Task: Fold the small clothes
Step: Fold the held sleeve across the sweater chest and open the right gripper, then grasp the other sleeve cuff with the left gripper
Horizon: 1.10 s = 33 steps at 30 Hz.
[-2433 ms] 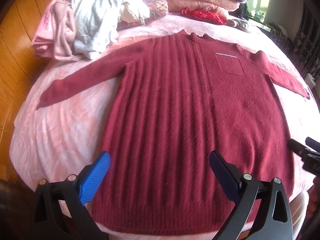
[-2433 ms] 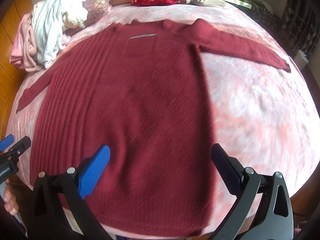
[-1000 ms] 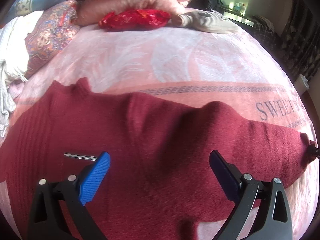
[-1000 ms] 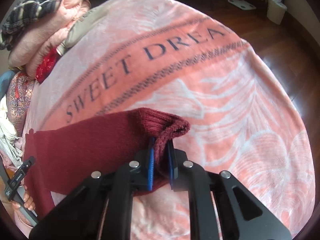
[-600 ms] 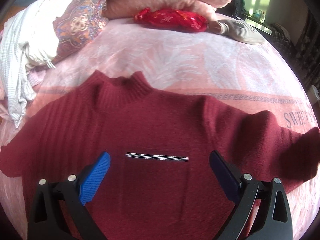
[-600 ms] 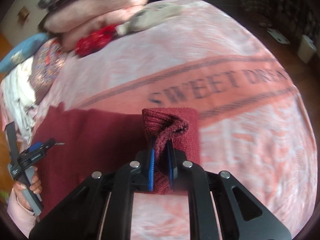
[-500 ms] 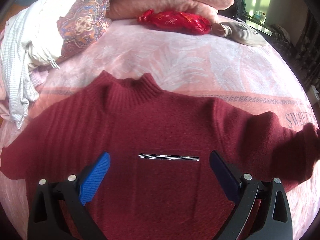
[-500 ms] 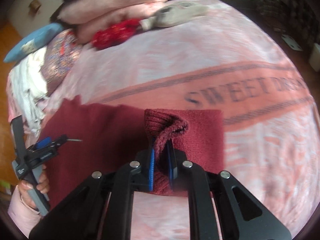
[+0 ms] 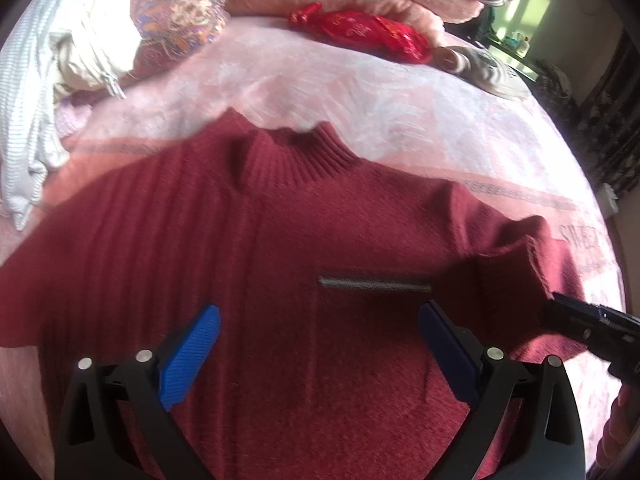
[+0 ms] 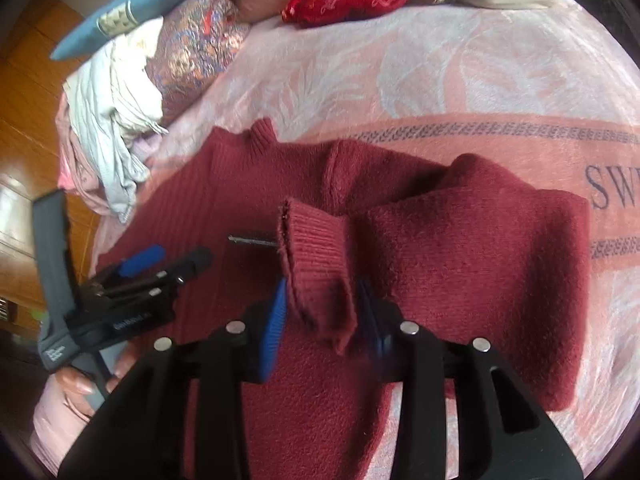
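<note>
On the pink blanket (image 10: 460, 80), left to right from the sweater's collar (image 9: 296, 156): left sleeve (image 9: 80, 256) lies out flat, not folded. Left gripper (image 9: 316, 344) hovers over the chest below the collar, jaws spread, holding nothing. Maroon sweater (image 9: 320, 240) lies face up, grey pocket trim (image 9: 374, 283) showing. Right of the collar, the right sleeve (image 10: 472, 248) is doubled in over the chest; its ribbed cuff (image 10: 316, 256) sits between the right gripper's (image 10: 322, 312) fingers, jaws parted around it, looks like release. My read: first fold nearly done; left sleeve and body folds remain. Blanket print reads "SW…", cut off.
</note>
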Motion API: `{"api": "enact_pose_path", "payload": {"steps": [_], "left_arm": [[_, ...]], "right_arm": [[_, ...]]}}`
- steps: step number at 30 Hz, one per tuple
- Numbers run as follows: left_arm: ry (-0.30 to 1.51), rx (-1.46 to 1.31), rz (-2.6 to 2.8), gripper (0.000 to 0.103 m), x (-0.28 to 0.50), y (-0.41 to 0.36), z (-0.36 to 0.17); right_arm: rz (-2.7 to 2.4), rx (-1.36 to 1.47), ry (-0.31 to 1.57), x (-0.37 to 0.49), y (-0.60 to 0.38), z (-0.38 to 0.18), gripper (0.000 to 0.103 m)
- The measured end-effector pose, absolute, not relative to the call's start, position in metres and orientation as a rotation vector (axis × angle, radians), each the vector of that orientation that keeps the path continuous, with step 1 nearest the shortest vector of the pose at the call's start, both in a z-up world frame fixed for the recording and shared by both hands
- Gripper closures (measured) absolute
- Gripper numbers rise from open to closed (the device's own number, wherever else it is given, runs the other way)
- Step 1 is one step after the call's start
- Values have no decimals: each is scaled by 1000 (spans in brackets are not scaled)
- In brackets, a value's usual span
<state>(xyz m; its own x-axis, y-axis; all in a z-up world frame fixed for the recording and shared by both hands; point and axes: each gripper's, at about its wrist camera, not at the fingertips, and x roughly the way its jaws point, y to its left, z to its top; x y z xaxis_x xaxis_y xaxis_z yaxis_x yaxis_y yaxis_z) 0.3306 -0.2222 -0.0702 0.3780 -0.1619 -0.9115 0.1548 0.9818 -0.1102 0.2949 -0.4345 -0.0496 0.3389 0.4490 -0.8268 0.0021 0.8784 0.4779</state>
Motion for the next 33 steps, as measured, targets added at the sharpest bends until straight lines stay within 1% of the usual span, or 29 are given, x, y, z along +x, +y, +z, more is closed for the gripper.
{"api": "enact_pose_path", "payload": {"steps": [4,6,8,12,14,16,19,21,24,29,32,33], "left_arm": [[1204,-32,-309,4,322,-250,-74],[1227,-60,-350,4,320,-264,-77],[1261,-83,-384,4,322,-278,-83],[1311,-161,-387,4,323,-291,-97],[1321,-251,-402,4,317,-287,-95],[1294,-274,-413,4,309,-285,-87],[1271,-247,-408,4,304,-288,-77],[1280,-181,-384,4,307,-297,-76],[1324,-81,-314,4,315,-307,-89],[1390,-82,-307,4,318,-301,-107],[1413,-91,-322,4,322,-309,-117],[1401,-81,-325,10,322,-314,-117]], "right_arm": [[254,495,1159,275,-475,-40,67],[258,519,1150,264,-489,-39,64],[245,512,1142,254,-501,-40,64],[224,505,1157,237,-517,-57,63],[207,478,1172,228,-521,-67,63],[215,472,1179,221,-523,-74,63],[227,472,1176,215,-524,-79,63],[221,458,1180,215,-523,-81,63],[225,440,1180,214,-519,-79,63],[219,422,1173,214,-519,-76,61],[217,441,1176,214,-519,-80,60],[217,438,1178,214,-519,-81,60]]}}
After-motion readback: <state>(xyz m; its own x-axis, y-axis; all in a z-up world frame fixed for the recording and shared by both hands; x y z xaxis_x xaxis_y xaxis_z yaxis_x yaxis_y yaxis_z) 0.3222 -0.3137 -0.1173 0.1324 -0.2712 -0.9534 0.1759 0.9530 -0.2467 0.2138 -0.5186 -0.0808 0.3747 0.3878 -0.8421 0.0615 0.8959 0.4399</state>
